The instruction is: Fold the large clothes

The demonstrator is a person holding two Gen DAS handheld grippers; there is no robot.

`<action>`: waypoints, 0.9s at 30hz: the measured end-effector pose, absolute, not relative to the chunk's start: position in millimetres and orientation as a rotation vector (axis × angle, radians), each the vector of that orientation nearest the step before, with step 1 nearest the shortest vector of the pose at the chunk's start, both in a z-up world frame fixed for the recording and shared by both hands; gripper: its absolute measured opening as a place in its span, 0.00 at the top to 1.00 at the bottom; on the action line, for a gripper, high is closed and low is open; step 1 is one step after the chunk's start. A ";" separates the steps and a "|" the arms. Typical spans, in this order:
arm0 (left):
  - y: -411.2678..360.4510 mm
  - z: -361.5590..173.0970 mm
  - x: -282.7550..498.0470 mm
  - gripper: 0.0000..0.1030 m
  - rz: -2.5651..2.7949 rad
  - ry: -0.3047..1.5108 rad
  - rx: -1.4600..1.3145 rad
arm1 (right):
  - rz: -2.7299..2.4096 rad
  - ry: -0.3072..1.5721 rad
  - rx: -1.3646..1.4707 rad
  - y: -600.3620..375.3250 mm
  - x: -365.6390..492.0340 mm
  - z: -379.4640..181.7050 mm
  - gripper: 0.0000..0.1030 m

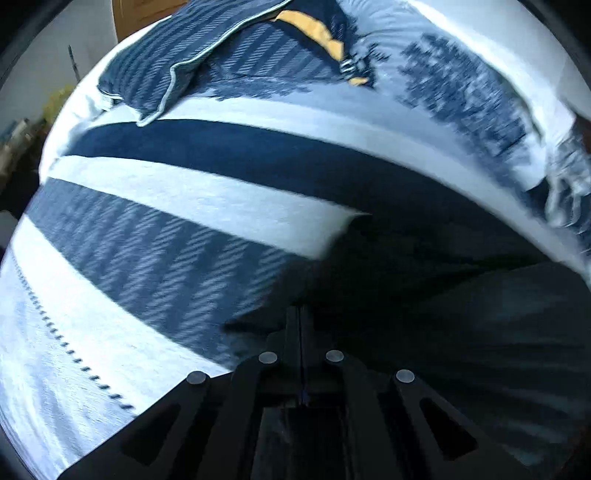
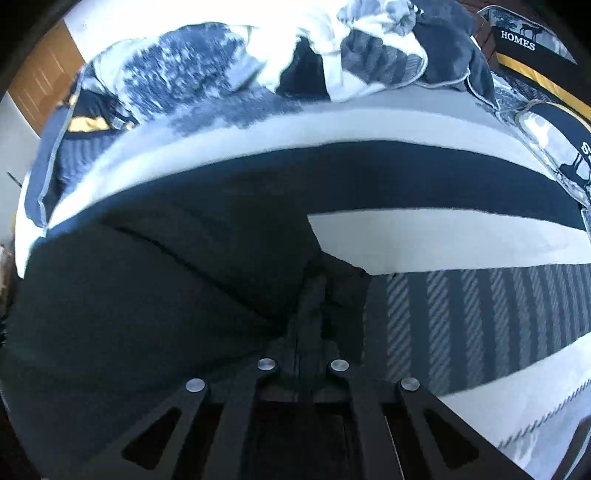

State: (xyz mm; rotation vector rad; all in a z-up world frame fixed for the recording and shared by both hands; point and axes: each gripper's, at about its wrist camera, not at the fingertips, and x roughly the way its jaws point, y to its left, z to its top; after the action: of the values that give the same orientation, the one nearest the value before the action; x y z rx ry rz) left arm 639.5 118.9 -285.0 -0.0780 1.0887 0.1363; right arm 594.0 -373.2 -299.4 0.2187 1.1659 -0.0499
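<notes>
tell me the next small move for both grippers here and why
Probably carry both corners forward together, keeping the edge taut. The left gripper and the right gripper each have their jaws shut on the dark garment, one at each side, and it sags over the striped bedspread between them, so the fold looks unfinished.

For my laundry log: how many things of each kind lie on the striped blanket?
Dark garment: 1
Striped pillow: 1
Mottled blue-white clothes pile: 1
Navy-yellow item: 1
Labelled packages: 2
Total: 6
</notes>
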 end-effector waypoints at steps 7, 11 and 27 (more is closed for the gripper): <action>167.7 -245.6 587.4 1.00 0.156 0.992 -0.218 | -0.075 1.165 0.150 -368.6 590.1 -291.4 0.94; 188.7 -199.5 513.0 0.61 0.134 0.896 -0.252 | 0.001 1.001 0.389 -403.0 524.9 -243.1 0.71; 164.2 -289.7 338.3 0.15 0.024 1.030 -0.851 | 0.171 0.893 1.172 -411.2 345.2 -331.7 0.10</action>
State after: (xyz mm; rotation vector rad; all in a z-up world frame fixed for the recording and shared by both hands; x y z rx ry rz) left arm 338.3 164.2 -289.7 -0.8506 1.0296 0.0235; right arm 345.2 -411.2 -331.7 1.1719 0.8930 0.1712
